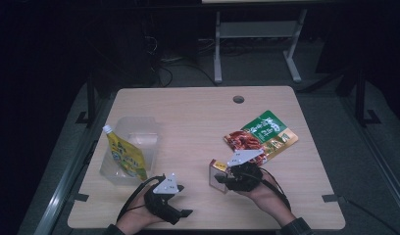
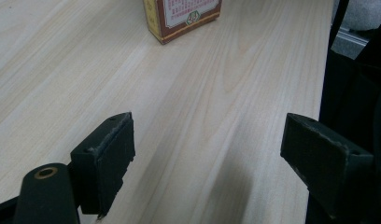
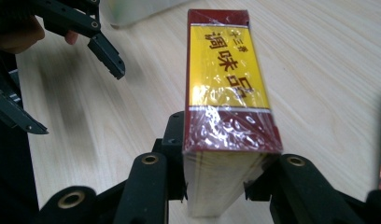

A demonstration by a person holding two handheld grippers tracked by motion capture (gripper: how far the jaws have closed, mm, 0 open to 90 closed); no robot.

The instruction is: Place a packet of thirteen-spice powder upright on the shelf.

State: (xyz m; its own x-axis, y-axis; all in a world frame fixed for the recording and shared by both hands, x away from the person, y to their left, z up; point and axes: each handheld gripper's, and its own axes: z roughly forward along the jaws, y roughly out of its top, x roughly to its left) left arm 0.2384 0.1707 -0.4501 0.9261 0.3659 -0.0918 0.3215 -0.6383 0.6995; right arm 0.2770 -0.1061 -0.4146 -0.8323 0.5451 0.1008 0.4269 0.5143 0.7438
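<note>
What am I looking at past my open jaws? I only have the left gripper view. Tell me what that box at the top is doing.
Observer: The red and yellow box is clamped in the right gripper.
Operator: Report what else is on the table.
Observer: A green and red food packet lies flat to the right of the box.
Operator: And on the left side. Go on.
Observer: A yellow spouted pouch leans in a clear plastic container.
</note>
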